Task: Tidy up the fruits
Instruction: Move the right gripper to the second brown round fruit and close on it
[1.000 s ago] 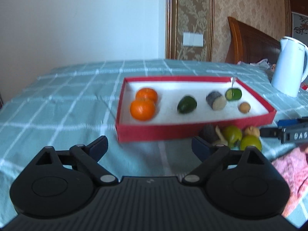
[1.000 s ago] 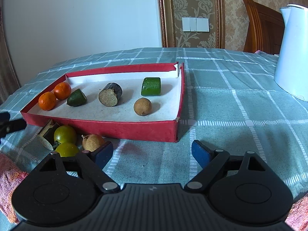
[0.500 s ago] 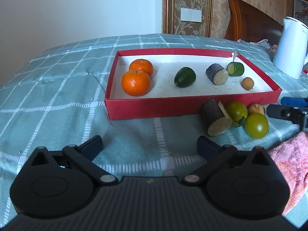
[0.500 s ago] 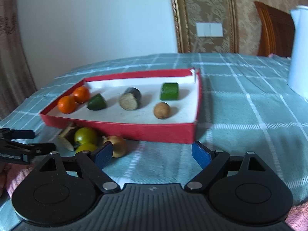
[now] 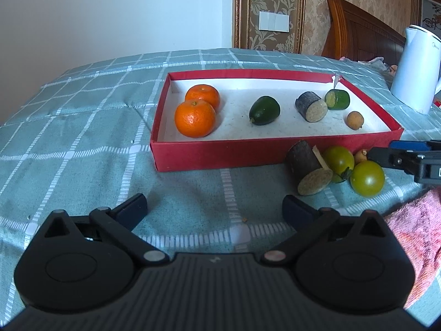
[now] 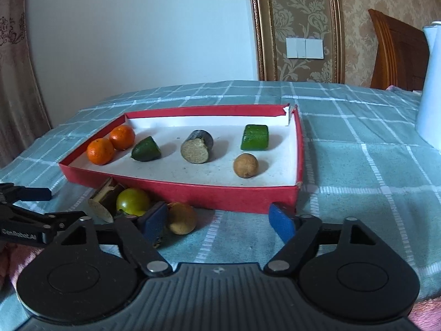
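Note:
A red tray [image 5: 248, 151] holds two oranges [image 5: 195, 118], a dark green fruit [image 5: 264, 110], a dark cut log piece [image 5: 311, 106], a green cut piece [image 5: 337, 99] and a small brown longan [image 5: 355, 120]. In front of the tray lie another log piece [image 5: 310, 172], two green tomatoes [image 5: 367, 178] and a loose longan [image 6: 182, 218]. My left gripper [image 5: 215, 209] is wide open over bare cloth, left of these. My right gripper [image 6: 217, 219] is closing; the loose longan lies between its fingers beside the left pad, and the right pad is clear of it.
A white kettle [image 5: 416, 82] stands at the far right behind the tray. A pink towel [image 5: 413, 234] lies at the near right edge. A teal checked cloth [image 5: 82, 138] covers the table. A wooden headboard [image 5: 358, 27] is behind.
The right gripper's fingers have drawn closer together, and the loose longan now lies between them. The left jaws have spread a little, and its view takes in the loose fruit more fully.

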A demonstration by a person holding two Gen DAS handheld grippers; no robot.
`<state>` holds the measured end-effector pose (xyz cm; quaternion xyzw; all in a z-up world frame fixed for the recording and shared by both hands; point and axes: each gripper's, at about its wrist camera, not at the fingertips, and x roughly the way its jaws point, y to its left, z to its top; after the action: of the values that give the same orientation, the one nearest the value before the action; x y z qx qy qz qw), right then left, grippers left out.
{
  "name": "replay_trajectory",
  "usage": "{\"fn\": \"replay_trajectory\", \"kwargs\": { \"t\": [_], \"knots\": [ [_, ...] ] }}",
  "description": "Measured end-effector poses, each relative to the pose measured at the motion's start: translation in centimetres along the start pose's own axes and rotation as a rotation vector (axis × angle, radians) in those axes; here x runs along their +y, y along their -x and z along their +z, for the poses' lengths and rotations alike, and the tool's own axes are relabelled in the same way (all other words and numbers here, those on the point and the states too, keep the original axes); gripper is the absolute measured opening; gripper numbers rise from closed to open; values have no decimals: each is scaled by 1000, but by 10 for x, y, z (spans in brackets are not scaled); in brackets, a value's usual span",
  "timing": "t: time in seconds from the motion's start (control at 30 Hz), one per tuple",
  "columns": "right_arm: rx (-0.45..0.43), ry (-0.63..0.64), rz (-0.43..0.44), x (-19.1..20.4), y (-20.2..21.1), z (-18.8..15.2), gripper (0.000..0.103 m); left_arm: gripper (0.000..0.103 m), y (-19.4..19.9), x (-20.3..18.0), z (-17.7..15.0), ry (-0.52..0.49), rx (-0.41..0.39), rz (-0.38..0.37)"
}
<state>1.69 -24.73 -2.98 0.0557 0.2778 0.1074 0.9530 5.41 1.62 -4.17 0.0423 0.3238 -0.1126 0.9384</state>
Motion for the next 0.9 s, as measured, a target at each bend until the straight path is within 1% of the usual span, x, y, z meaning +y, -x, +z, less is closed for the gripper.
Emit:
{"fn": "replay_trajectory", "kwargs": {
  "t": [0.03,0.07,0.17,0.27,0.4,0.5,0.57,0.6,0.67,0.7,0.73,0.9],
  "knots": [
    [4,-3,12,1,0,1,65,103,0,0,0,0,0,0],
    [4,0,17,3,-1,1,62,103,0,0,0,0,0,0],
    [10,-3,28,5,-3,3,61,103,0,0,0,0,0,0],
    [27,-53,98,1,-2,6,61,103,0,0,0,0,0,0],
    [46,-56,54,-1,-5,4,61,103,0,0,0,0,0,0],
    [45,-64,77,0,-6,4,61,103,0,0,0,0,0,0],
    [32,-32,63,6,-7,5,61,103,0,0,0,0,0,0],
    [33,-20,47,10,-9,5,60,103,0,0,0,0,0,0],
    [45,-21,19,11,-12,7,55,103,0,0,0,0,0,0],
    [48,-33,25,10,-12,7,54,103,0,0,0,0,0,0],
    [51,-48,38,7,-12,7,50,103,0,0,0,0,0,0],
    [68,-96,50,5,-8,3,49,103,0,0,0,0,0,0]
  ]
}}
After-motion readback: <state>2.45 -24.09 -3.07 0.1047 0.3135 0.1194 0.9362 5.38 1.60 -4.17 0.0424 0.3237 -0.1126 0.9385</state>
